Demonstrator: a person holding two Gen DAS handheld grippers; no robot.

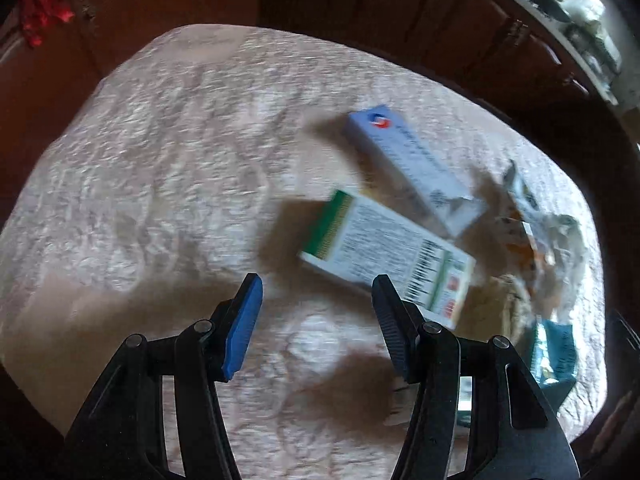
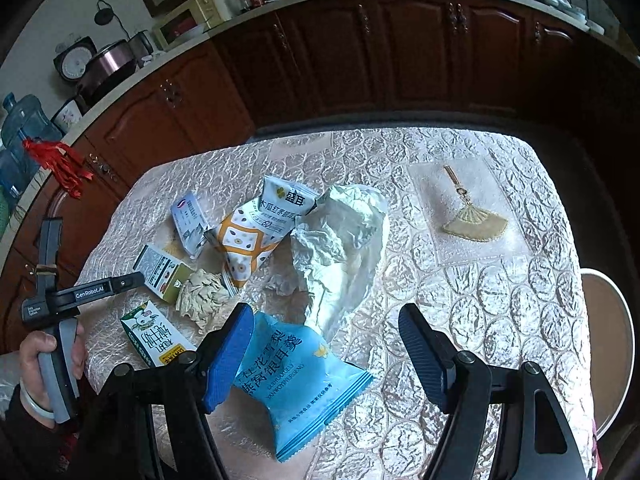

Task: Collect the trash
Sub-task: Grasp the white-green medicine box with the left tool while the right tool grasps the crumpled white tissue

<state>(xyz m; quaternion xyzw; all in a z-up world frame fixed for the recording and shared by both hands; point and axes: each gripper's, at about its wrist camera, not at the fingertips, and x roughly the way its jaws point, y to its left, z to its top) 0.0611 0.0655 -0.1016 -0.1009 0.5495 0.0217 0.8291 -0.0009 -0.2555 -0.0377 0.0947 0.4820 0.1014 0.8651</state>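
Left wrist view, motion-blurred. Table (image 1: 160, 160): pale embossed cloth, dark wood cabinets (image 1: 360, 8) behind. Green-edged carton (image 1: 384, 248) with barcode lies flat just ahead of the fingertips; white-and-blue box (image 1: 416, 164) lies beyond it, their near ends overlapping. Crumpled wrappers at far right, indistinct. Left gripper (image 1: 316, 292): jaws wide apart, holding nothing, above bare cloth; right finger's tip overlaps the carton's near edge in the picture, contact cannot be told.

Right wrist view. Trash heap mid-table: blue snack pouch (image 2: 296, 384) nearest, partly behind the left finger; white crumpled bag (image 2: 344, 248) beyond it; orange-patterned pouch (image 2: 248, 240); beige paper wad (image 2: 202, 298); milk carton (image 2: 154, 334) at left edge. Fan ornament (image 2: 474, 222) lies well apart at right. Right gripper (image 2: 326, 324): jaws wide apart, empty, over the blue pouch's far end. The left gripper's handle, held in the person's hand (image 2: 44, 364), shows at left, its tip near the green-edged carton (image 2: 162, 270).
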